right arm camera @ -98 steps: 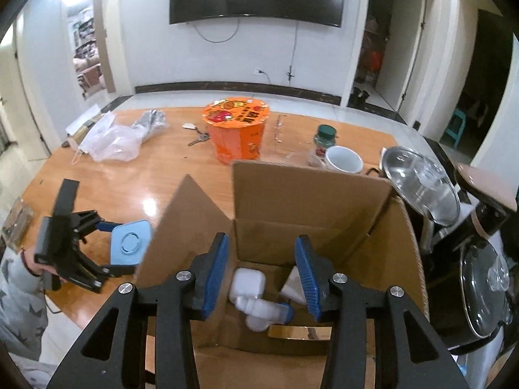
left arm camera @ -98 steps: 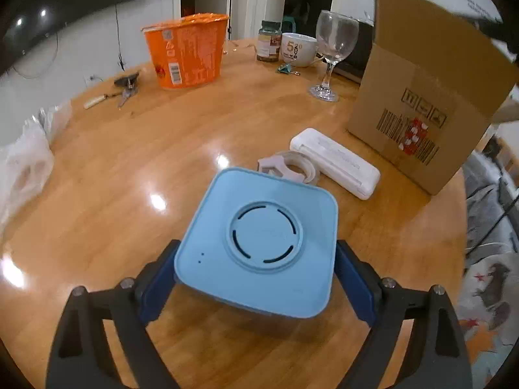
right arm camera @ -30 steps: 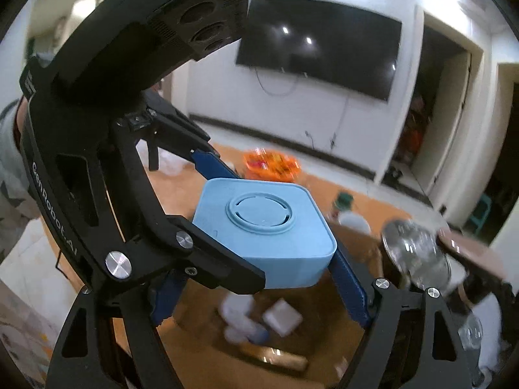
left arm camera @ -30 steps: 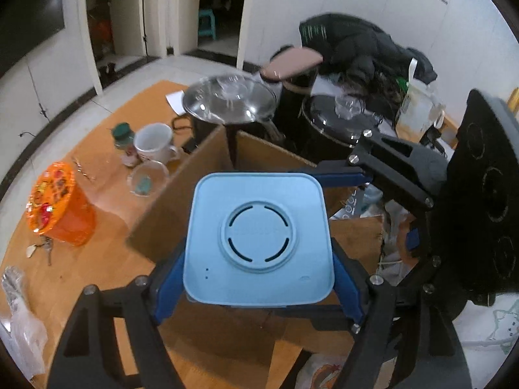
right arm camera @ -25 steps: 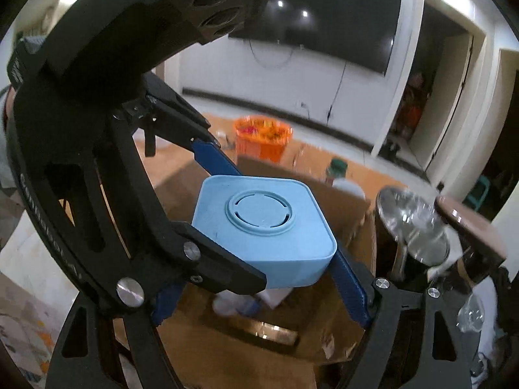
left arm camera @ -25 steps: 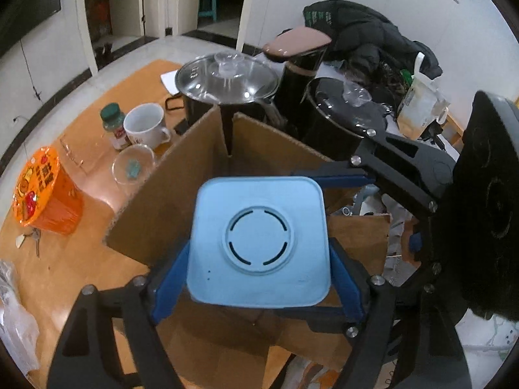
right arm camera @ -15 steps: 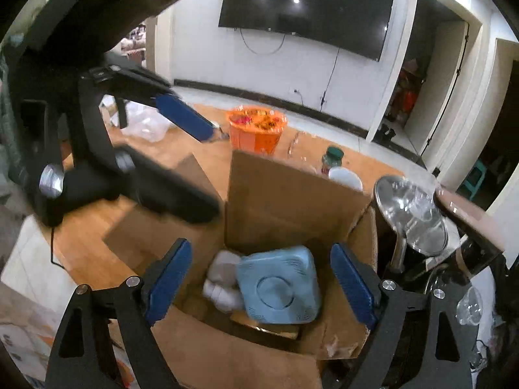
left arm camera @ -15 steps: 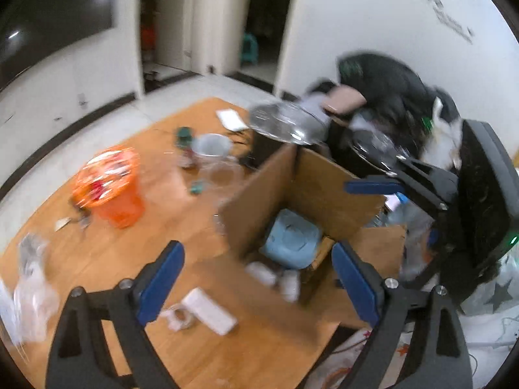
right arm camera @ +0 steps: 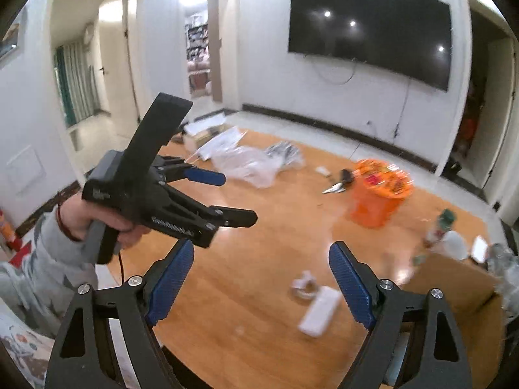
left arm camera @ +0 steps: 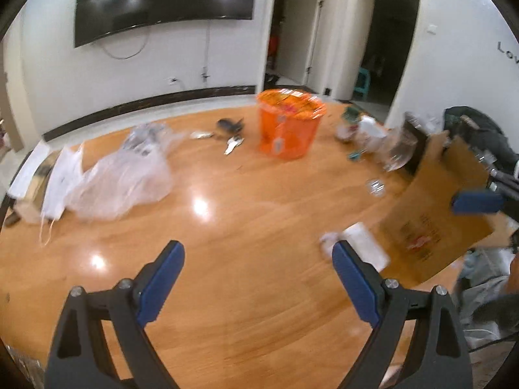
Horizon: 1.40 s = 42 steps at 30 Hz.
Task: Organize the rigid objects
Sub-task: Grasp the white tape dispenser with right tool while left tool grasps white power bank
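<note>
White walls, a dark wall-mounted television (right arm camera: pixel 369 29) and a glossy round wooden table (left arm camera: pixel 227 214) fill both views, which are blurred. Both hand-held tools are empty: the left gripper (left arm camera: pixel 258 278) hovers above bare wood with its 2 blue-padded jaws spread wide, and the right gripper (right arm camera: pixel 258 283) is likewise spread with nothing between its pads (the right wrist view also shows the left tool from the side, gripped in the person's left hand (right arm camera: pixel 107 223)). On the table lie 2 loose pieces that look like the task's remaining work: a flat white rectangular plastic case (right arm camera: pixel 319 311) and, just beside it, a small pale ring-shaped object (right arm camera: pixel 305 287), too smeared to identify further. Both sit near the brown cardboard box (left arm camera: pixel 434 214) at the table's right side; its inside is not visible from either camera, so what it already holds cannot be told. An orange instant-noodle tub (left arm camera: pixel 288 126), crumpled clear plastic bags (left arm camera: pixel 123 175), keys (left arm camera: pixel 232 142) and cups stand farther back. Judging by this, at least 2 rigid items are not yet boxed, and the white case seems the likely next pick.
</note>
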Available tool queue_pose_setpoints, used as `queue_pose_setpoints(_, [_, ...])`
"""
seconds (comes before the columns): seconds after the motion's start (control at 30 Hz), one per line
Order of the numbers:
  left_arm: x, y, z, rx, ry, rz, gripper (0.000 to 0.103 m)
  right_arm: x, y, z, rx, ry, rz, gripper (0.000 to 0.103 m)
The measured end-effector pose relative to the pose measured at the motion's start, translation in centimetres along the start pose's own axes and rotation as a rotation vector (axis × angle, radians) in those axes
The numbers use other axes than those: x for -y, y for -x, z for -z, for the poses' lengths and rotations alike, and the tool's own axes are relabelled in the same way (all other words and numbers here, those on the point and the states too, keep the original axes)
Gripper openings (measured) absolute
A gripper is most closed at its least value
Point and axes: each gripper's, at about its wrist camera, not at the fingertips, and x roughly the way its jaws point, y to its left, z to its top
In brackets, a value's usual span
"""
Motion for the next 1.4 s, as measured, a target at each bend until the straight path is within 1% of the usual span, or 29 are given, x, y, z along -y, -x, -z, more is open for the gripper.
queue_pose_setpoints(0.07, [-0.7,-0.5,1.3,0.002,0.011,0.008,0.091,-0.3,-2.7,0.5,-0.063,-0.036,-0.046,0.074])
queue_pose_setpoints(0.1, [-1.1,-0.7,1.8,0.003,0.020,0.014,0.091,0.1,-4.2,1.1,-0.092,-0.057,-0.044,0.071])
queue_pose_setpoints(0.17, [-1.7,-0.8,2.5,0.002,0.038,0.027,0.091,1.1,-7.2,2.7,-0.157,-0.108,0.007,0.066])
queue_pose_setpoints(0.23, [-2.0,-1.1,3.3,-0.005,0.047,0.053,0.091,2.7,-10.1,4.3,-0.198,-0.155,0.074,0.059])
queue_pose_setpoints(0.27, [-2.1,-1.3,3.5,-0.011,0.044,0.065,0.091,3.5,-11.2,4.8,-0.205,-0.165,0.108,0.058])
queue_pose_setpoints(0.37, [-2.5,-1.4,3.9,-0.016,0.028,0.061,0.091,5.4,-13.7,5.5,-0.208,-0.154,0.181,0.057])
queue_pose_setpoints(0.43, [-2.4,-1.2,4.0,-0.013,0.032,0.068,0.091,6.2,-14.8,5.9,-0.229,-0.168,0.187,0.057])
queue_pose_setpoints(0.47, [-2.6,-1.2,4.0,-0.015,0.037,0.078,0.091,6.5,-15.5,5.8,-0.239,-0.178,0.168,0.057])
queue_pose_setpoints(0.5, [-2.6,-1.2,4.0,-0.015,0.039,0.080,0.091,6.4,-15.9,5.8,-0.253,-0.185,0.137,0.057])
queue_pose_setpoints(0.53, [-2.7,-1.2,4.0,-0.015,0.039,0.079,0.091,6.3,-16.2,5.8,-0.266,-0.190,0.081,0.057])
queue_pose_setpoints(0.57, [-2.7,-1.2,4.0,-0.015,0.037,0.075,0.091,5.8,-16.1,5.8,-0.269,-0.186,-0.008,0.056])
queue_pose_setpoints(0.6, [-2.8,-1.2,4.1,-0.015,0.035,0.071,0.091,4.9,-15.5,6.0,-0.262,-0.174,-0.053,0.055])
queue_pose_setpoints(0.63, [-2.9,-1.1,4.1,-0.014,0.037,0.071,0.091,4.4,-15.1,5.9,-0.248,-0.152,-0.050,0.055])
queue_pose_setpoints(0.77, [-3.4,-0.9,4.4,-0.008,0.058,0.076,0.091,3.6,-13.3,6.0,-0.188,-0.060,0.096,0.058])
queue_pose_setpoints(0.8, [-3.5,-1.0,4.4,-0.010,0.063,0.077,0.091,3.7,-13.5,6.3,-0.194,-0.051,0.112,0.062])
queue_pose_setpoints(0.83, [-3.5,-1.0,4.5,-0.012,0.067,0.078,0.091,4.0,-13.9,6.5,-0.215,-0.054,0.117,0.063])
queue_pose_setpoints(0.9, [-3.5,-1.0,4.5,-0.017,0.070,0.074,0.091,4.4,-15.0,7.0,-0.252,-0.084,0.092,0.063])
queue_pose_setpoints(0.93, [-3.5,-1.0,4.6,-0.019,0.070,0.071,0.091,4.4,-15.5,6.9,-0.257,-0.090,0.085,0.060])
queue_pose_setpoints(0.97, [-3.5,-1.0,4.6,-0.021,0.067,0.071,0.091,4.2,-15.9,7.0,-0.247,-0.078,0.109,0.055])
queue_pose_setpoints(1.0, [-3.4,-1.0,4.6,-0.023,0.065,0.071,0.091,3.9,-16.1,6.9,-0.252,-0.063,0.144,0.037])
queue_pose_setpoints(1.07, [-3.4,-0.9,4.6,-0.024,0.059,0.078,0.091,3.5,-15.7,6.5,-0.258,-0.058,0.182,0.037])
queue_pose_setpoints(1.13, [-3.2,-1.0,4.5,-0.024,0.050,0.092,0.091,2.5,-14.1,5.4,-0.227,-0.044,0.180,0.037])
queue_pose_setpoints(1.2, [-2.6,-1.1,4.3,-0.027,0.038,0.111,0.091,1.5,-10.6,3.4,-0.174,-0.045,0.163,0.037])
queue_pose_setpoints(1.3, [-0.9,-1.7,3.9,-0.034,0.012,0.145,0.091,1.1,-5.1,0.7,-0.080,-0.055,0.176,0.037])
queue_pose_setpoints(1.33, [-0.3,-1.9,3.8,-0.038,0.003,0.157,0.091,1.3,-3.1,-0.2,-0.047,-0.050,0.195,0.037])
queue_pose_setpoints(1.37, [0.6,-2.4,3.6,-0.044,-0.005,0.173,0.091,1.7,-0.4,-1.1,-0.004,-0.044,0.237,0.037])
queue_pose_setpoints(1.4, [1.2,-2.7,3.5,-0.049,-0.008,0.185,0.091,2.3,1.3,-1.5,0.022,-0.049,0.277,0.037])
